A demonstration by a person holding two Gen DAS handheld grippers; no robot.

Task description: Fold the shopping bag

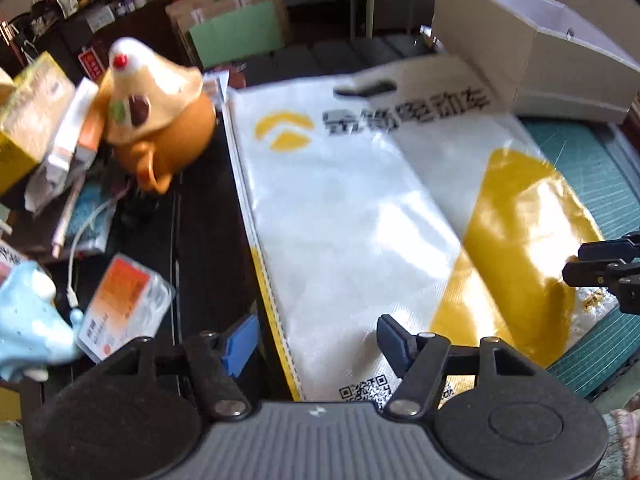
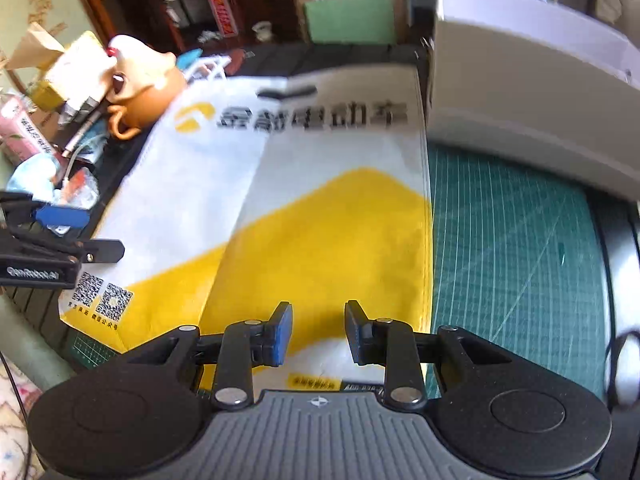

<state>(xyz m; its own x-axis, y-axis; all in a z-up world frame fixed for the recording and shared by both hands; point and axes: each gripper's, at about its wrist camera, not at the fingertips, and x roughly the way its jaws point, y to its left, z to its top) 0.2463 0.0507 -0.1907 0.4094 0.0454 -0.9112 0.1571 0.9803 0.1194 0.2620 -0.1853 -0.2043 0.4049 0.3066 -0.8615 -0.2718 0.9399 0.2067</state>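
A white and yellow shopping bag (image 1: 352,216) with black lettering and a cut-out handle lies flat on the table. Its right part is folded over the middle, with a crease down its length. In the right wrist view the bag (image 2: 304,216) fills the middle. My left gripper (image 1: 316,340) is open, low over the bag's near left edge, holding nothing. My right gripper (image 2: 318,330) is open over the bag's near yellow end, empty. The right gripper shows at the right edge of the left wrist view (image 1: 612,272). The left gripper shows at the left edge of the right wrist view (image 2: 60,248).
A green cutting mat (image 2: 512,248) lies under and right of the bag. A white box (image 2: 532,92) stands at the back right. An orange teapot-shaped toy (image 1: 156,120), cartons (image 1: 32,120), a cable and a plastic packet (image 1: 124,304) crowd the dark table at left.
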